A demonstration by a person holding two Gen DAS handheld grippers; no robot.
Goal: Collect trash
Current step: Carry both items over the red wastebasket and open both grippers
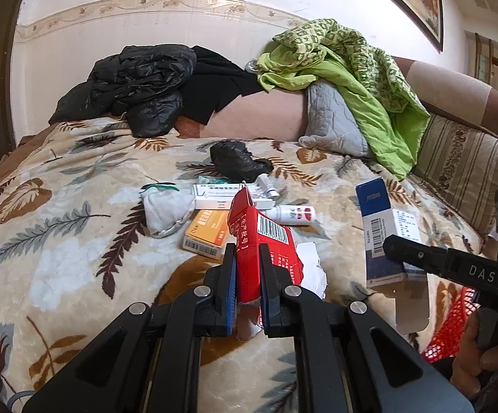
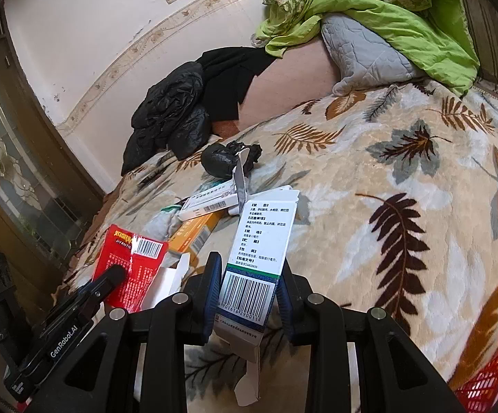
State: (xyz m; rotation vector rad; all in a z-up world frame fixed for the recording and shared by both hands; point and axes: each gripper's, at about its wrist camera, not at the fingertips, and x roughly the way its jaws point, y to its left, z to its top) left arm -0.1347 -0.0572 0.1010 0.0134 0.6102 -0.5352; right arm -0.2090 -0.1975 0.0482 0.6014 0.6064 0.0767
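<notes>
My left gripper [image 1: 247, 251] is shut on a flattened red carton [image 1: 259, 241] with a barcode, held above the leaf-print blanket; the same red carton [image 2: 128, 268] shows at lower left in the right wrist view. My right gripper [image 2: 250, 268] is shut on a tall blue-and-white box [image 2: 261, 241], whose open flap hangs below. That blue-and-white box [image 1: 383, 227] appears at right in the left wrist view. More litter lies on the blanket beyond: an orange box [image 1: 205, 230], a white box [image 1: 228, 196], a small white bottle [image 1: 293, 215], a crumpled white mask [image 1: 166, 210] and a balled black bag [image 1: 238, 160].
A red mesh basket [image 1: 452, 323] sits at lower right, by a person's hand [image 1: 483, 361]; its rim [image 2: 489, 378] shows in the right wrist view. Black clothing [image 1: 138, 82], a green blanket [image 1: 352, 79] and a grey pillow [image 1: 331, 120] are piled at the back.
</notes>
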